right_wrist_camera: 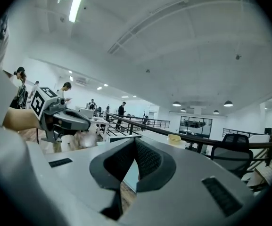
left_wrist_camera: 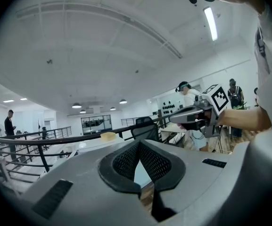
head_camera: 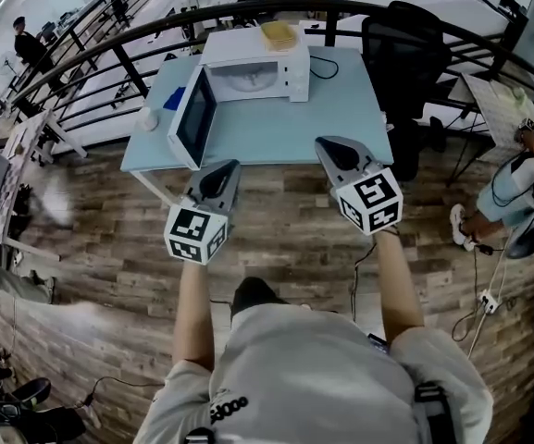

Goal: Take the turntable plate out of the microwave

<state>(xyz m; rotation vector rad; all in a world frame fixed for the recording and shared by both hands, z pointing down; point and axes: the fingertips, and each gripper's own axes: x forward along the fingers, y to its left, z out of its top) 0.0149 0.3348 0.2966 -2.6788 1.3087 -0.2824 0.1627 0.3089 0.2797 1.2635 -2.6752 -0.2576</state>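
A white microwave (head_camera: 257, 63) stands at the back of a light blue table (head_camera: 285, 128), its door (head_camera: 195, 118) swung open to the left. The pale turntable plate (head_camera: 248, 80) lies inside the cavity. My left gripper (head_camera: 232, 165) hovers at the table's front edge, shut and empty, just right of the open door. My right gripper (head_camera: 322, 142) is also shut and empty over the front edge, further right. Both are well short of the microwave. In the left gripper view the meshed pads (left_wrist_camera: 151, 161) meet; in the right gripper view the pads (right_wrist_camera: 147, 159) meet too.
A yellow object (head_camera: 279, 35) rests on top of the microwave. A white cup (head_camera: 148, 118) and a blue item (head_camera: 176, 98) sit on the table's left end. A black office chair (head_camera: 405, 35) stands right of the table, a curved railing (head_camera: 109, 49) behind it. A seated person (head_camera: 516, 192) is at the right.
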